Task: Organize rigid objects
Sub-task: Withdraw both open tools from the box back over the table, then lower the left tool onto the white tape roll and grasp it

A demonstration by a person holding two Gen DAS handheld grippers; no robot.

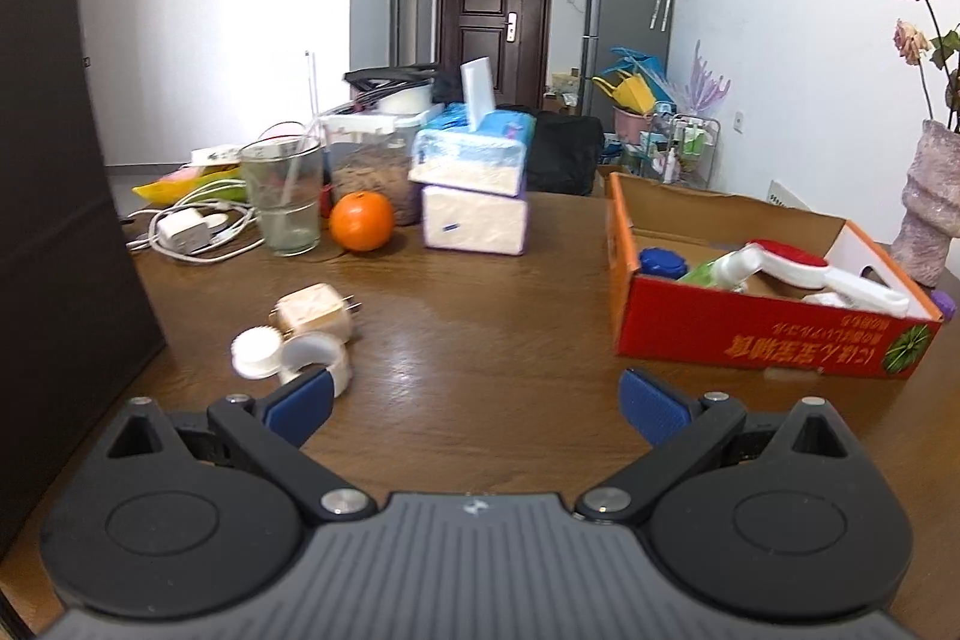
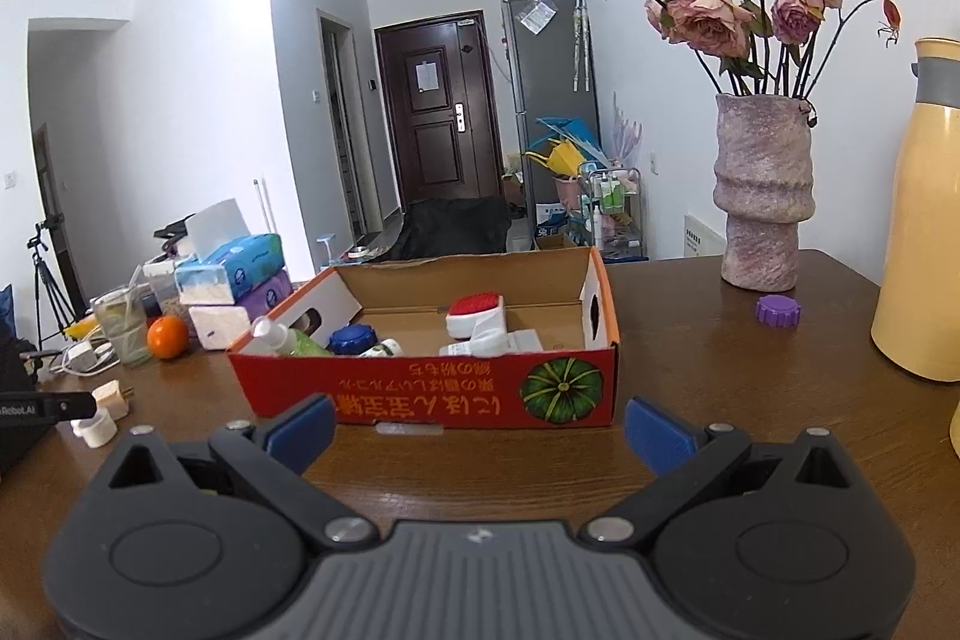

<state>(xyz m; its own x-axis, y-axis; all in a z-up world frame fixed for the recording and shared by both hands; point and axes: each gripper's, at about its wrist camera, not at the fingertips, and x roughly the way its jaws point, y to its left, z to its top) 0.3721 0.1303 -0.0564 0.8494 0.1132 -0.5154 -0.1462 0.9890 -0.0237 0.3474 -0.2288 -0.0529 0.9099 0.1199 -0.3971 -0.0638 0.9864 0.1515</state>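
An orange cardboard box sits on the brown table and holds a blue lid, a red-topped white brush and a green spray bottle. My left gripper is open, low over the table. Just ahead of its left finger lie a white tape roll, a white cap and a beige plug adapter. My right gripper is open too, facing the box's front wall. A purple cap lies by the vase.
An orange, a glass, a white charger with cable and stacked tissue packs crowd the far left. A pink vase and a yellow jug stand right. A dark panel rises at the left.
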